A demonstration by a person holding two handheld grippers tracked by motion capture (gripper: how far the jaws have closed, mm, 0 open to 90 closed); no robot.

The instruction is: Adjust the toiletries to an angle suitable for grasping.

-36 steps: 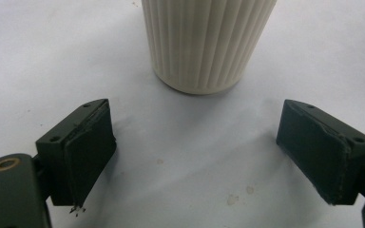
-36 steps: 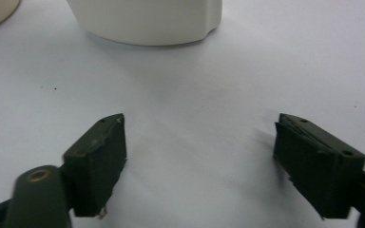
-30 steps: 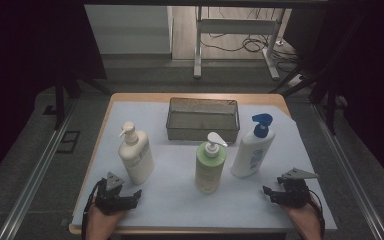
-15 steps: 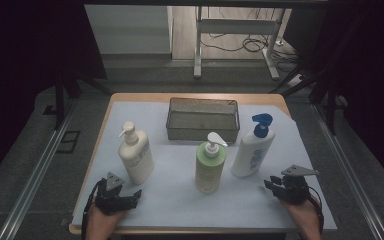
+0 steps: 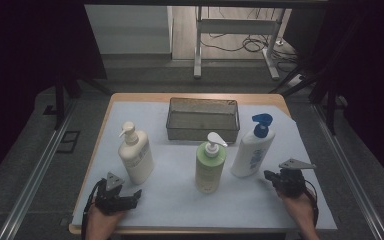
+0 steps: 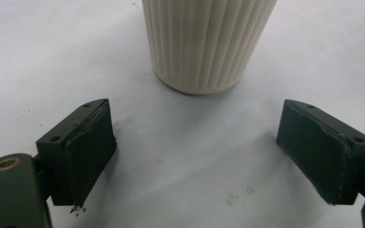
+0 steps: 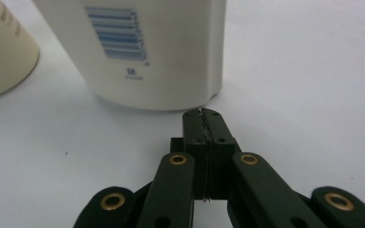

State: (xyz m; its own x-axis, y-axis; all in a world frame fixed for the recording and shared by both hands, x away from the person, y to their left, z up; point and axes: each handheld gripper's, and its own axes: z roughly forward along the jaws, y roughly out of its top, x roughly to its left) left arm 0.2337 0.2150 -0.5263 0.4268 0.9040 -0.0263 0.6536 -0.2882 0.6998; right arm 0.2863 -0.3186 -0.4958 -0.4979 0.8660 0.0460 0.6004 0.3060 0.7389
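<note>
Resting low at the near right of the sheet: right gripper, jaws pressed together with nothing between them, having just been closing. Tips just short of the base of the white bottle with blue pump, not touching it; barcode label facing the jaws. Same bottle upright in the high view, right of centre.

Resting at the near left: left gripper, jaws spread wide apart, empty, bare sheet between the pads. Ribbed base of the cream bottle straight ahead, a little beyond the tips, apart from both. Cream bottle upright in the high view, white pump on top.

Between the two: green bottle, upright, white pump, near the blue-pump bottle but not touching.

Behind the bottles, at the far middle of the white sheet: wire mesh basket, apart from all three.

Under the sheet: wooden table.
</note>
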